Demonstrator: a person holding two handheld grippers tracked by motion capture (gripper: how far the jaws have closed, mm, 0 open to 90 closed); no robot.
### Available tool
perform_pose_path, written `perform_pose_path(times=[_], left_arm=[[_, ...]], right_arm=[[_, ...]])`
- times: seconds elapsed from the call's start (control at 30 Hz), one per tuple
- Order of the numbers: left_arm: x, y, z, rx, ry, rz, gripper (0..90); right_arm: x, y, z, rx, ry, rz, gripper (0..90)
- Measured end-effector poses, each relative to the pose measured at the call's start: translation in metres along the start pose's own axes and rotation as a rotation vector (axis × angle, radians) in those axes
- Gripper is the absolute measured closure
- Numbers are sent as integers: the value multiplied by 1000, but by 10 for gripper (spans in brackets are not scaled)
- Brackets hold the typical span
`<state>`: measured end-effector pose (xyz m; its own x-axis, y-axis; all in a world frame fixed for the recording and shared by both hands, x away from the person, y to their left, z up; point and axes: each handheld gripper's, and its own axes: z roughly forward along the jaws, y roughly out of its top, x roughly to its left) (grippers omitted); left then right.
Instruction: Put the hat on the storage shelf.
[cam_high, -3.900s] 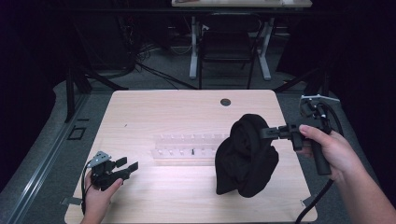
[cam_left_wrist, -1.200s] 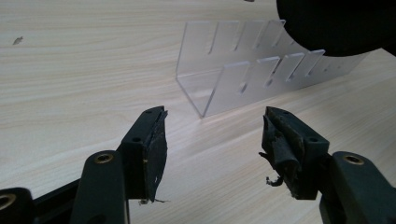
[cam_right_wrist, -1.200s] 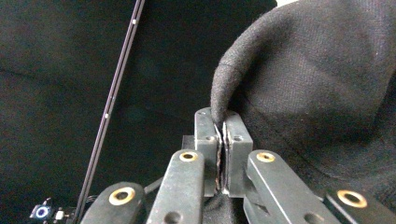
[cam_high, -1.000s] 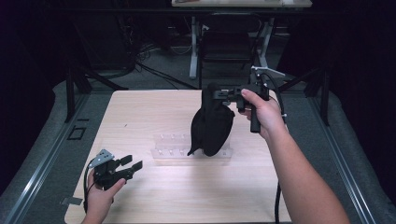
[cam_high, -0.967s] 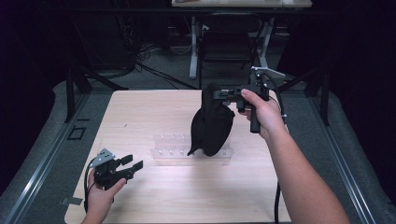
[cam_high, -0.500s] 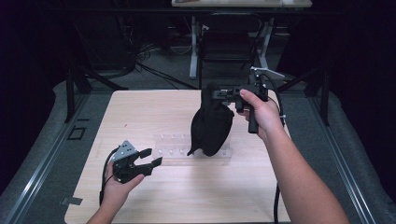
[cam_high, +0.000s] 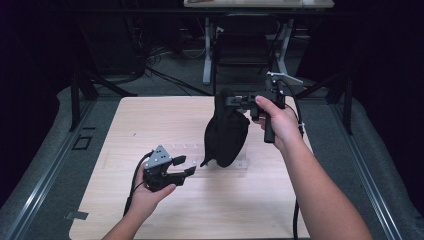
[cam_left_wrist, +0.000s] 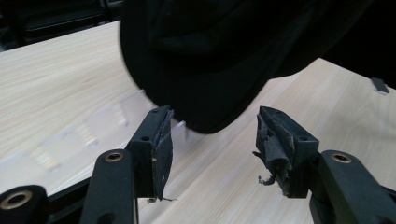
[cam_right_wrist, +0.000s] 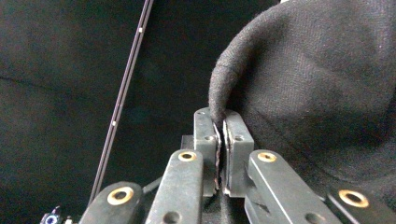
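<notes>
A black knitted cloth (cam_high: 225, 135) hangs above the wooden table (cam_high: 150, 120), and its lower end reaches down to a clear plastic rack (cam_high: 182, 150). My right gripper (cam_high: 227, 99) holds it up from the top. In the right gripper view the gripper (cam_right_wrist: 219, 135) is shut on the cloth's (cam_right_wrist: 317, 93) rolled edge. My left gripper (cam_high: 187, 166) is low at the cloth's lower left, pointing at it. Its jaws have just been closing a little but still stand apart (cam_left_wrist: 212, 135). The cloth's bottom (cam_left_wrist: 224, 56) hangs just ahead of the gap, and the pads (cam_left_wrist: 163, 140) do not touch it.
The clear rack (cam_left_wrist: 93, 126) lies across the table's middle under the cloth. A small dark disc sits at the table's far edge. Beyond the table are a dark floor, cables and the legs of another table (cam_high: 207, 55).
My left gripper has moved right and up, from the table's near left corner to just below the cloth. The right gripper has kept the cloth raised in the same place.
</notes>
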<state>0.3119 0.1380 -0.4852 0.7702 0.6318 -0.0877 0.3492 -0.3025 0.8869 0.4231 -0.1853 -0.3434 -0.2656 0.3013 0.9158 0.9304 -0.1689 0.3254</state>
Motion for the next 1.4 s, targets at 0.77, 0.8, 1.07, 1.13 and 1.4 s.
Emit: perform_pose_path(times=[0.77,0.8,1.07,1.13,1.4], left_arm=[[-32,21,32,54,71,203,817],[-31,20,32,51,69,200,817],[-28,16,27,37,86,191,835],[-27,14,25,39,100,207,843],[-17,-2,18,39,108,180,852]], right_arm=[[0,-4,6,-10,48,7,767],[1,-4,5,-13,55,8,754],[7,-9,-25,-94,14,-58,704],[6,-11,-35,-107,-4,-67,706],[-4,-32,-62,-139,-133,-126,712]])
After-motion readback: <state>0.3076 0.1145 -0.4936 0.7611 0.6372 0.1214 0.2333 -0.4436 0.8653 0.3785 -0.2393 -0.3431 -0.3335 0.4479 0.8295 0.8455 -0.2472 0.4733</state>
